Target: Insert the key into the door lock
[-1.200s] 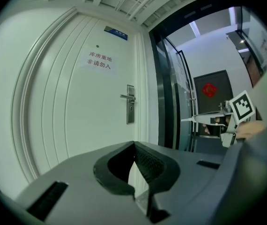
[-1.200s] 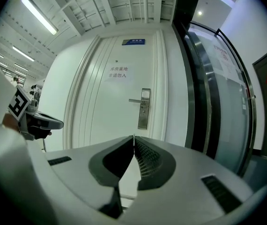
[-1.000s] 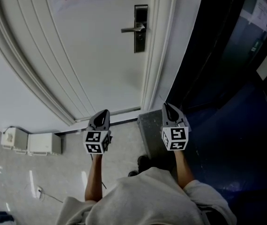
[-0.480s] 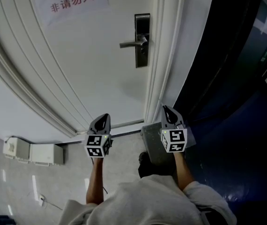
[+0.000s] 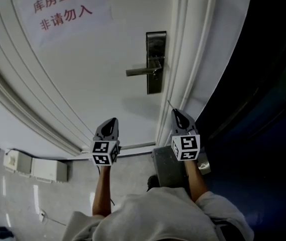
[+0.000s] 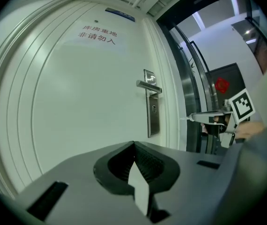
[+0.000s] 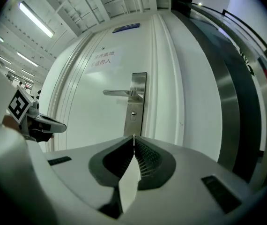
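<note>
The right gripper [image 7: 133, 142] has its 2 jaws pressed together on a thin, pale metal key [image 7: 133, 137]. Only a short sliver of the blade shows past the jaw tips, and its long axis runs straight out along the line the gripper points. The small round keyhole [image 7: 133, 115] sits in the tall brushed-steel lock plate [image 7: 137, 102] on the white panelled door [image 5: 98, 84], just under the silver lever handle [image 7: 119, 93], which reaches away to the left. In the right gripper view the keyhole lies almost dead ahead of the key tip and a little above it, with clear air between them, so my judgement is that the coming move is a straight advance with a slight lift. The left gripper [image 6: 134, 146] also has its jaws together, with nothing between them. It is held level beside the right one, further from the lock plate, so the right hand is the nearer. The only containers in view are 2 pale closed boxes [image 5: 32, 165] at the foot of the wall, and their contents do not show.
</note>
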The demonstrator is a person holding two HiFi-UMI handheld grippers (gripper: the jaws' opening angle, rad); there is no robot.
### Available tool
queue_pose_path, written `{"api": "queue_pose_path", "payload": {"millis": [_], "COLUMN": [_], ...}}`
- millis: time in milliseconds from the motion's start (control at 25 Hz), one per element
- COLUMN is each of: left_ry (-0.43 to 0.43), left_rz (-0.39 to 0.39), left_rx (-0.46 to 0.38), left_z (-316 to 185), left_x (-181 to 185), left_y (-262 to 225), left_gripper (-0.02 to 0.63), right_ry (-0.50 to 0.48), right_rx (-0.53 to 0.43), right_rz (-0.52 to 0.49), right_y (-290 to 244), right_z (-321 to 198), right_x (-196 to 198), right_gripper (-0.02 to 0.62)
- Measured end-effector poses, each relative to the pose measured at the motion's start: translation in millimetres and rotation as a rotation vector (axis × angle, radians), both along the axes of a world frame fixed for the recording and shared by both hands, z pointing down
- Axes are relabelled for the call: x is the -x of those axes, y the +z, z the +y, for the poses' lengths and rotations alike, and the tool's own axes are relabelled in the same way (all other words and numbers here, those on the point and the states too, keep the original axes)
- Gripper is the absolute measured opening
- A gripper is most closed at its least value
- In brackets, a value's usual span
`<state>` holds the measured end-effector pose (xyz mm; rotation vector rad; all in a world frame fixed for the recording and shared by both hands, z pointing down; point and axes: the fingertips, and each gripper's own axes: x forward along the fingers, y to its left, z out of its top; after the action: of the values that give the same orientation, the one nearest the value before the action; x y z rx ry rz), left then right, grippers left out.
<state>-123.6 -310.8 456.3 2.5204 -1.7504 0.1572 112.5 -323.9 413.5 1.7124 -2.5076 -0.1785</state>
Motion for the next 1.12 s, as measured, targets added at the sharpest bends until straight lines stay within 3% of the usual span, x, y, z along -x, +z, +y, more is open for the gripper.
{"api": "queue_pose_path", "payload": {"millis": [480, 640, 1120], "left_ry": [-0.050, -0.072, -0.037], "left_rz": [-0.016, -0.008, -0.024], "left_rx": [-0.014, -0.003, 0.022], "left_z": [-87, -94, -90], "left_x": [-21, -19, -7], "left_y": [-11, -7, 7], "left_gripper": [0.017, 0.017, 0.017], "right_ry": [-0.115, -0.143, -0.107], "right_rx": [-0.024, -0.016, 0.014], "right_rz": [-0.011, -0.021, -0.019], "right_y": [-16, -15, 4], "right_z": [-87, -97, -90], "right_x": [3, 5, 16], "right_gripper": [0.029, 0.029, 0.029]}}
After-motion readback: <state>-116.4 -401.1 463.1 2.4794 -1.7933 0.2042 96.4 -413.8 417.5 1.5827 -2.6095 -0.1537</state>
